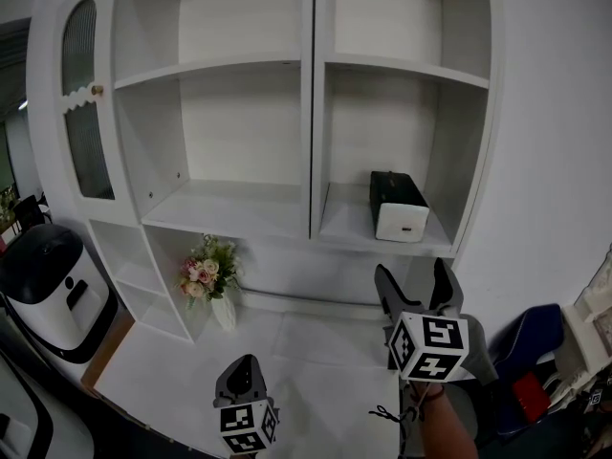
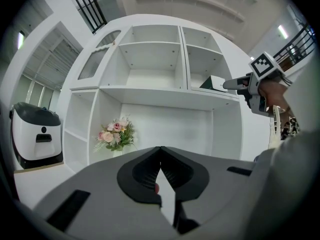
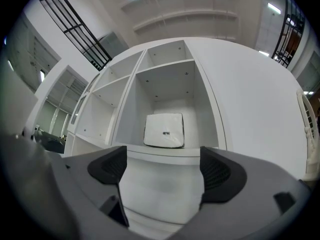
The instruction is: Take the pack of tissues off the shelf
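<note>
The pack of tissues (image 1: 396,206) lies on the lower right shelf of the white cabinet (image 1: 287,213); it is dark on top with a white end face. In the right gripper view the pack (image 3: 164,130) shows as a white square straight ahead, above the jaws. My right gripper (image 1: 417,283) hovers below and in front of that shelf, open, with nothing between its fingers. My left gripper (image 1: 243,375) hangs low over the counter, shut and empty; in its own view the left gripper (image 2: 160,154) has its jaws meeting at the tips.
A small vase of pink flowers (image 1: 207,277) stands in the cabinet's lower alcove at the left. A black and white machine (image 1: 48,285) sits at the far left. A blue chair (image 1: 535,338) is at the right. The other shelves hold nothing.
</note>
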{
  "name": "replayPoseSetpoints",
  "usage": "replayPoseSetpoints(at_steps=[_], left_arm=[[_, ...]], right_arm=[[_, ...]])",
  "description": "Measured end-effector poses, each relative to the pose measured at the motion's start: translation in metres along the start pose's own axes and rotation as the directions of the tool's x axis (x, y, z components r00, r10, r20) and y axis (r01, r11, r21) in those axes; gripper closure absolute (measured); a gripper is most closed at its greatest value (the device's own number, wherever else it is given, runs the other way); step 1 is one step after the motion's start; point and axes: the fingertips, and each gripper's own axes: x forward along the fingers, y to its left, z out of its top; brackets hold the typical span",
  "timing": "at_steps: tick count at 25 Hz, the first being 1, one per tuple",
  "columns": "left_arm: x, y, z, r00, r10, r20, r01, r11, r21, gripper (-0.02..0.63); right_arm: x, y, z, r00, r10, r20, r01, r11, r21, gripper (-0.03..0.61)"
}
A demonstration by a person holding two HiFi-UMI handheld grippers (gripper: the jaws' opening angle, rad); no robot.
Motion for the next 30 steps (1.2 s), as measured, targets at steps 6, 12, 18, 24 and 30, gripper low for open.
replayPoseSetpoints(at_steps=[6,12,18,24,30], left_arm=[[-0.006,0.012,0.001,1.000,0.030,0.005,-0.030,1.000,-0.003,0.595],[-0.011,0.019,0.002,0.998,0.055,0.009,-0.054,0.998,-0.009,0.595],[-0.015,0.026,0.001,0.997,0.076,0.011,-0.076,0.997,-0.023,0.595],[-0.019,0.034,0.000,0.995,0.098,0.012,-0.098,0.995,-0.031,0.595],[-0.021,0.042,0.000,0.993,0.118,0.013,-0.118,0.992,-0.038,0.595]], right_arm=[[0.012,0.001,0.013,1.000,-0.008,0.013,0.008,1.000,-0.004,0.121],[0.025,0.000,0.027,0.999,-0.034,0.022,0.035,0.999,-0.025,0.105],[0.042,0.001,0.035,0.999,-0.046,0.009,0.046,0.998,-0.036,0.084],[0.055,0.001,0.034,0.998,-0.058,-0.020,0.057,0.998,-0.028,0.072],[0.067,-0.001,0.029,0.996,-0.067,-0.059,0.065,0.998,-0.024,0.054]])
